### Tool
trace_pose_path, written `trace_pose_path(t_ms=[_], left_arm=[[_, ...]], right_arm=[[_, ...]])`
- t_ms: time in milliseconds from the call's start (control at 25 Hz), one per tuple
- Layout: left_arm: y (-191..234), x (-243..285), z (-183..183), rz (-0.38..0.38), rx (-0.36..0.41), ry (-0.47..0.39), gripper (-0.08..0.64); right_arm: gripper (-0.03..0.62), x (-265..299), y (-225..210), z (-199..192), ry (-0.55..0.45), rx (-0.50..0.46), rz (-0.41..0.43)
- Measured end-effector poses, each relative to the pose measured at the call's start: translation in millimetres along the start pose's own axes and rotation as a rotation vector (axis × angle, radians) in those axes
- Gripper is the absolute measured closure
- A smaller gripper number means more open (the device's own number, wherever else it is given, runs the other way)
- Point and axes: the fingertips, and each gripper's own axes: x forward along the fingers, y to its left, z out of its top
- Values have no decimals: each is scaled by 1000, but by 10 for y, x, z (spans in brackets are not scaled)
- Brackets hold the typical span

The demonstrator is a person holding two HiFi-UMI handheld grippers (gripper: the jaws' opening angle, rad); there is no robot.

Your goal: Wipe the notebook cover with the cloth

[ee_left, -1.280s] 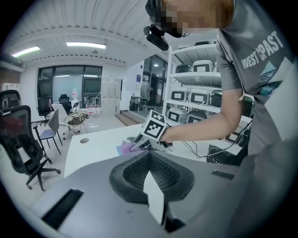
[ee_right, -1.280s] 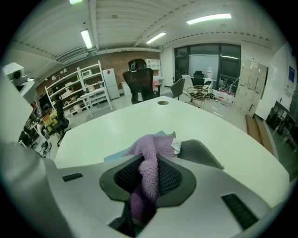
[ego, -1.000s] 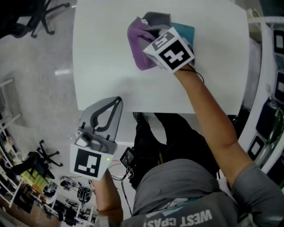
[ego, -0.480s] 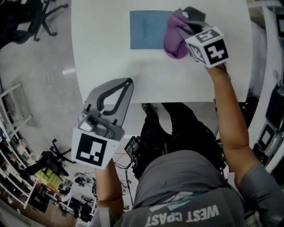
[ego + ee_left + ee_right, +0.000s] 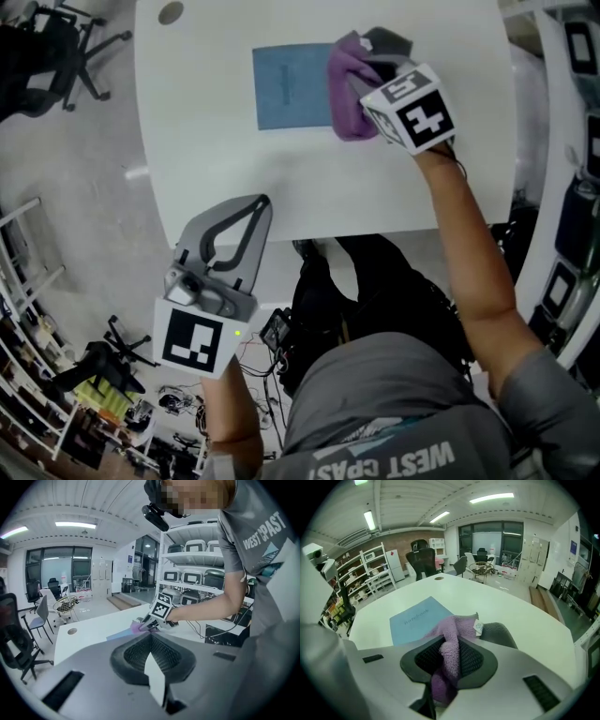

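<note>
Partly over notebook edge, cloth.

**Right arm out and clamped, left gripper held back and closed**

Right arm stretched forward, bare below the grey sleeve, wrist slightly bent. Right gripper tilted downward, right marker cube facing up at the head camera. Its jaws are pinched on a bunched purple cloth, part wadded between the pads, the rest spilling past the tips. Left forearm tucked close to the torso, low in the head view. Left gripper angled forward and a little down, jaw tips meeting, nothing between them, left marker cube facing up
</note>
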Motion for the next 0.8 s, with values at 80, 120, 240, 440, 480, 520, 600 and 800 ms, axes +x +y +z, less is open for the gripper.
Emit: trace_pose_path(t_ms=[80,120,240,440,480,520,600,800], left_arm=[[23,-54,-68,22,-20,2,558],[27,-84,-112,32,-30,4,558],[59,-176,-233,60,-57,5,558],[119,-278,-356,94,-100,2,558],[122,-290,-369,96,-104,3,558],[125,-299,-378,98,-106,4,558],[135,-301,-377,99,-104,4,558],[142,-254,-288,76,-78,6,558]], right_arm=[[492,105,119,121,-7,-27,25],[492,160,196,177,-11,-40,40],[492,343,471,357,-26,-84,87],[492,592,896,675,-67,-154,160],[492,615,927,702,-69,-161,165],[491,624,934,716,-69,-161,169],[491,614,885,706,-67,-147,166],[491,438,477,502,-43,-69,95]])
